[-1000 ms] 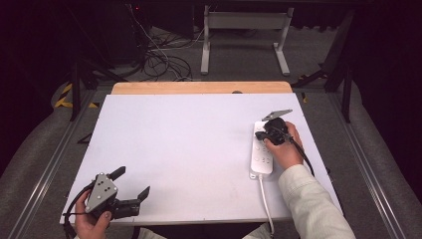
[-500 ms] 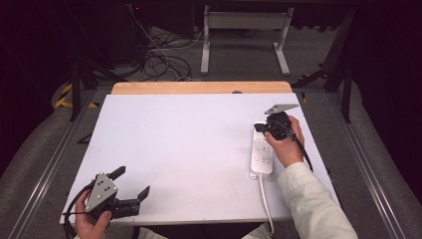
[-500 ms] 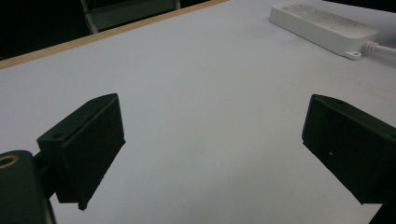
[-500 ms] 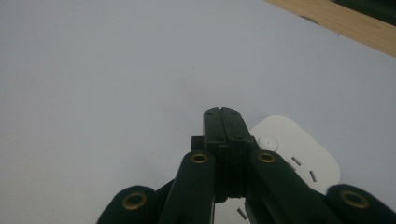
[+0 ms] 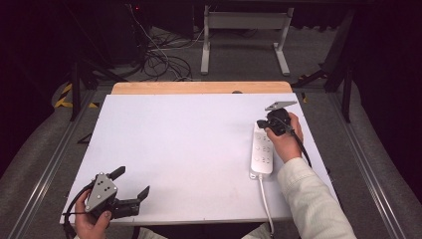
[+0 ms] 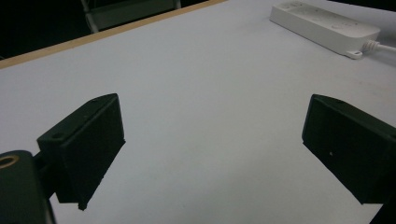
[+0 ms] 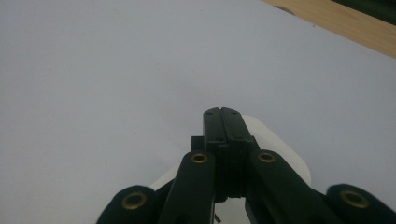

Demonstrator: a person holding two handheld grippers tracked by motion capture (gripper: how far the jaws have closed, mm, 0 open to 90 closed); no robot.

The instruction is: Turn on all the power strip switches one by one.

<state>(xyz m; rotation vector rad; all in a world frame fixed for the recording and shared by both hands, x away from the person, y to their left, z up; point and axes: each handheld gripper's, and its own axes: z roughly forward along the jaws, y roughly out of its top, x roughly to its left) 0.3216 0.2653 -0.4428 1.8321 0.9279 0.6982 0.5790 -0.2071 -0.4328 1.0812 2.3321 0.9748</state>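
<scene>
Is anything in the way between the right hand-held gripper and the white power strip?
Nothing visible. The right hand-held gripper, jaws shut, sits right over the far end of the power strip, with only bare white table around them.

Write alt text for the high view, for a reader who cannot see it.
The right tool, jaws shut, sits over the far end of a white power strip on the right side of a white table. The left tool rests open at the near left corner, apart from the strip.
</scene>
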